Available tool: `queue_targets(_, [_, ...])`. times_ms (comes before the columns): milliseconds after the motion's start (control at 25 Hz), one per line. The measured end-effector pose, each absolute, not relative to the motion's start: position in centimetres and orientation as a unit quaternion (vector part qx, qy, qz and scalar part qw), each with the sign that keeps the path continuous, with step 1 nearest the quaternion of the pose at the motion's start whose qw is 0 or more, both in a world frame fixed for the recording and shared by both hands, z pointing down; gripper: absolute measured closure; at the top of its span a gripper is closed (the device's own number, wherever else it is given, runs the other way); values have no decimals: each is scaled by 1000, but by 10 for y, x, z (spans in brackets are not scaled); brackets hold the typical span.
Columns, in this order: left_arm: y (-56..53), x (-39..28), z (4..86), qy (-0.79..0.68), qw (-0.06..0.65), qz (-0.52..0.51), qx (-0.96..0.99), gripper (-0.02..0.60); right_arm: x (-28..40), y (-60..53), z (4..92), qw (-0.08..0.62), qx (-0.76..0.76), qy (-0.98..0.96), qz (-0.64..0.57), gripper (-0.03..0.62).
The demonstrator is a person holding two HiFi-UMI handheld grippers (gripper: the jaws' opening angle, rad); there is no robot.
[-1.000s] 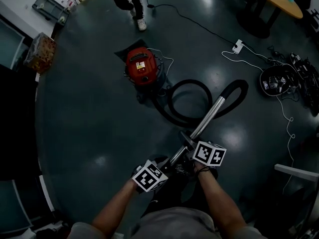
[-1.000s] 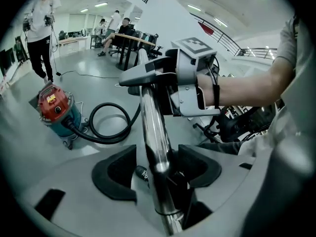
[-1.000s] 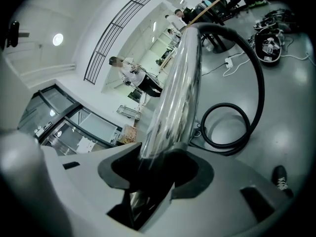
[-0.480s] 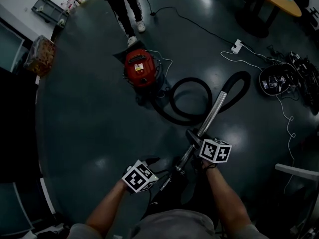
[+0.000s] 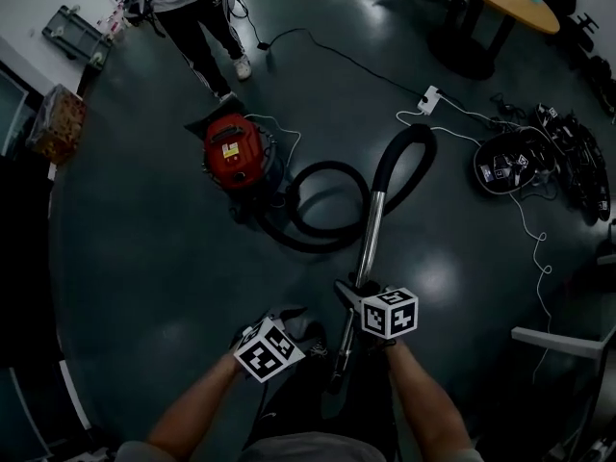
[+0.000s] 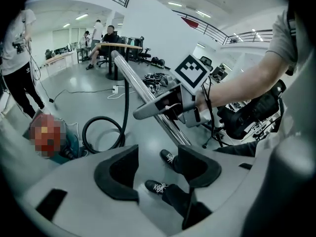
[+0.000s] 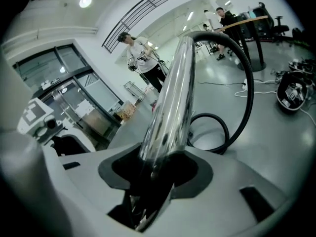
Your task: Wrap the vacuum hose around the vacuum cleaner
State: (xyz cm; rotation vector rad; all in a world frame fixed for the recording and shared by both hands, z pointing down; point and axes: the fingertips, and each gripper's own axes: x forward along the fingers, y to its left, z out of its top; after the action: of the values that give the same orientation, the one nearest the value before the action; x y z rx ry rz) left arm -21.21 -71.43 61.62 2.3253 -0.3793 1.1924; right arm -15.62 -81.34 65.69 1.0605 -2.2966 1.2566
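My right claw (image 7: 155, 174) clamps the metal tube (image 7: 173, 102); my left claw (image 6: 157, 174) gapes empty. The hose (image 5: 385, 157) loops on the floor beside the vacuum cleaner (image 5: 229, 152). I should circle it slowly, keeping slack.

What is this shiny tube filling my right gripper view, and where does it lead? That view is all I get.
Observer: It's the vacuum's metal wand, clamped in the right gripper. The head view shows its far end joining a black hose that runs across the floor to a red vacuum cleaner.
Operator: Is the other gripper helping to hold it?
Observer: No. The left gripper view shows the left gripper with its jaws apart and nothing between them, only the person's shoes on the floor below.
Operator: Is the hose wrapped yet?
Observer: Not yet. In the head view it lies in one loop beside the cleaner, not around it.
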Motion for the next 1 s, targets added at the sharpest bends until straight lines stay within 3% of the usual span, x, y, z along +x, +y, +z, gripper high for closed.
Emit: queue_targets(1000, [-895, -64, 617, -307, 117, 437, 837, 325, -21, -850, 721, 406, 137, -872, 236, 462])
